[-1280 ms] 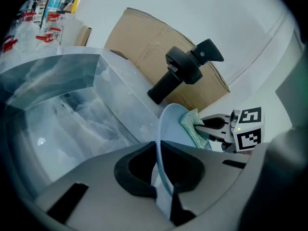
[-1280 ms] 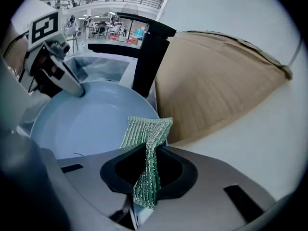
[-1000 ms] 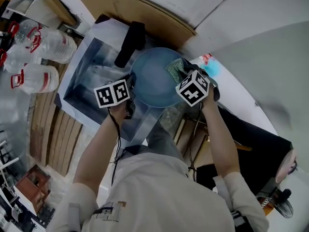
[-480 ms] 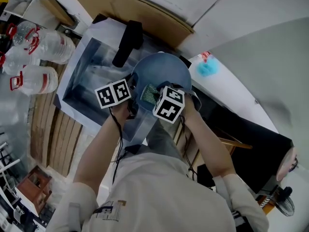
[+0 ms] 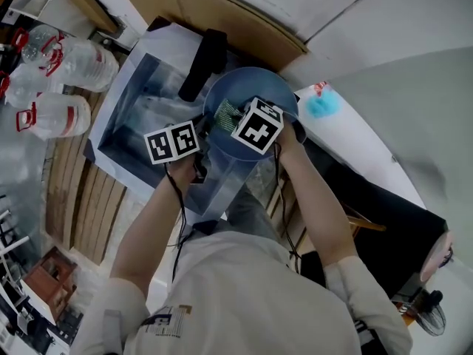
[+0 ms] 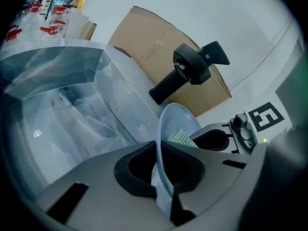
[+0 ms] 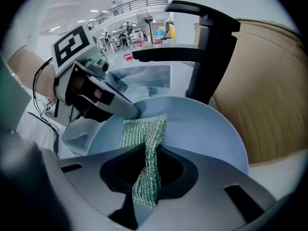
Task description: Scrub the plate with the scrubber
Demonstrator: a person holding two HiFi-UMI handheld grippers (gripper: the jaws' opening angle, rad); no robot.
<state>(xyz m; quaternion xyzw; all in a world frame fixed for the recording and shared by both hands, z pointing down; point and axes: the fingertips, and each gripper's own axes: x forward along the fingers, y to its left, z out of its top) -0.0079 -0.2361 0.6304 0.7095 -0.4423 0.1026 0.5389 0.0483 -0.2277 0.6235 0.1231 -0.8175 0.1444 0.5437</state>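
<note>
So, nearest first: the right gripper (image 7: 148, 150) is clamped on a green mesh scrubber (image 7: 144, 129), which is pinched at its middle. Its free end is laid flat against the inside face of a pale blue plate (image 7: 207, 129).

The plate is grasped by its rim in the left gripper (image 6: 160, 154). Those jaws have just been closing a bit tighter, with the thin edge of the plate sandwiched right between them. In the left gripper view the plate is seen edge-on and tilted up, and a corner of the scrubber can be spotted behind it.

From the head view, the plate is held up over the near right corner of a steel sink (image 5: 122, 120), with both grippers crowded close together at its near side.

Just past the plate, a black faucet (image 7: 208, 52) is mounted at the back of the sink. A sheet of brown cardboard (image 6: 159, 37) is propped behind that.

A fluffy blue thing (image 5: 321, 106) is left lying on the white table (image 5: 369, 150) to the right. Big clear water bottles (image 5: 63, 65) with red handles are parked on the floor well off to the left.
</note>
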